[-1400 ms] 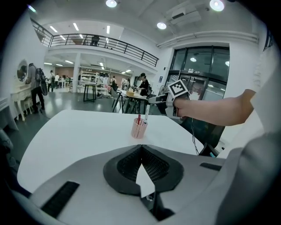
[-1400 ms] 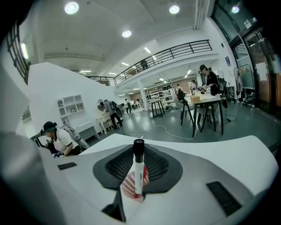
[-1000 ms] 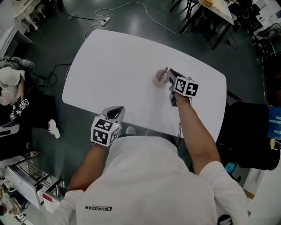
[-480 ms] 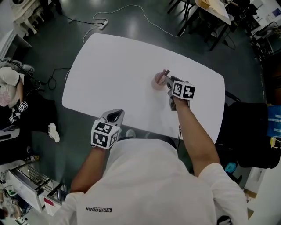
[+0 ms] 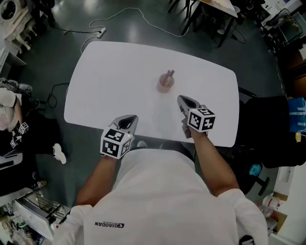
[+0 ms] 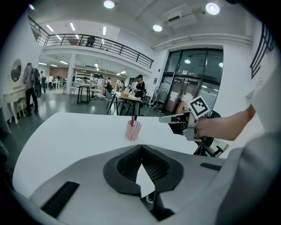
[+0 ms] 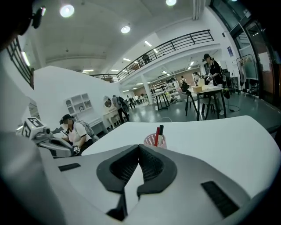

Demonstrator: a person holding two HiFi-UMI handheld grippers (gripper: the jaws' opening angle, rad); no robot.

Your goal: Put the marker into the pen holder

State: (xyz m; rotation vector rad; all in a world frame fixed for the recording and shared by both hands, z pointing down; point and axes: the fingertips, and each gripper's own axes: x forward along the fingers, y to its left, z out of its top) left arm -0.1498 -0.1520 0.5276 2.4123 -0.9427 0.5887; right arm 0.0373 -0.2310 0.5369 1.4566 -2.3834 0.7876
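Observation:
A pink mesh pen holder stands upright past the middle of the white table. A marker sticks out of its top. In the right gripper view a red and a black pen show in the holder. My right gripper hangs nearer than the holder, apart from it, jaws shut and empty. My left gripper is at the table's near edge, shut and empty. The left gripper view shows the holder far ahead.
The table ends close in front of both grippers. A power strip and cables lie on the dark floor beyond the table's far left. Chairs and desks stand at the far right. A person sits to the left.
My right gripper has drawn back from the pen holder toward the table's near edge. The marker stays standing in the holder. The left gripper has hardly moved.

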